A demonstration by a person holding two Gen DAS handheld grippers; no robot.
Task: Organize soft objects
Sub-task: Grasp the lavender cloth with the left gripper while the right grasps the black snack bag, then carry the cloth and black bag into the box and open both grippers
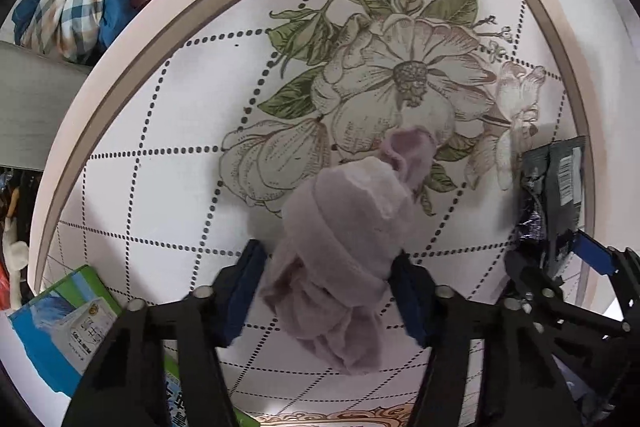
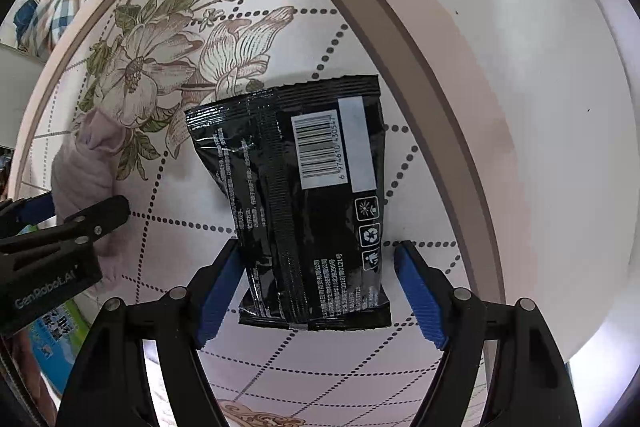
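We are clenching the left gripper (image 1: 328,291) on the pale bundled sock (image 1: 344,247) above the floral table (image 1: 160,131), while the spread right gripper (image 2: 320,287) is straddling the still-lying black pouch (image 2: 304,187), nothing yet sorted.

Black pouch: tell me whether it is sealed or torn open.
Sealed, as far as shows. The black pouch lies flat with its barcode side up, both crimped ends unbroken, between the right gripper's open fingers.

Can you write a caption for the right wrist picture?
Open right gripper straddles a black packet on the flowered table.
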